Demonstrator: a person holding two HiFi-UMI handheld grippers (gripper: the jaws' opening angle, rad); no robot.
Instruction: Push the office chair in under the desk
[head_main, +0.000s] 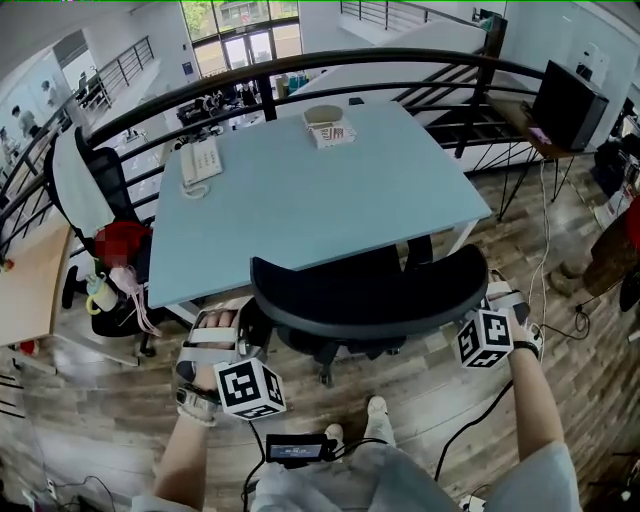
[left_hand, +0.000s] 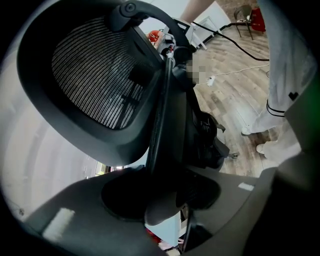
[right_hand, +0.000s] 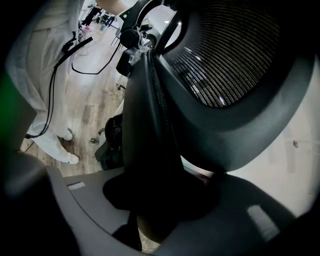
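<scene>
Black mesh-backed office chair (head_main: 370, 292) stands partly under the pale blue desk (head_main: 300, 190). The left gripper (head_main: 222, 322) and right gripper (head_main: 497, 297) each clamp the stiff backrest rim between their fingers. It should roll easily, so push evenly.

The pale blue surface (head_main: 320, 200) carries a white telephone (head_main: 200, 160) near its far left corner, with a round dish (head_main: 323, 115) and a small box (head_main: 332, 134) touching at the far edge. On the wood-plank floor (head_main: 400, 380) stand the office chair (head_main: 370, 290) and black cables (head_main: 470, 425).
</scene>
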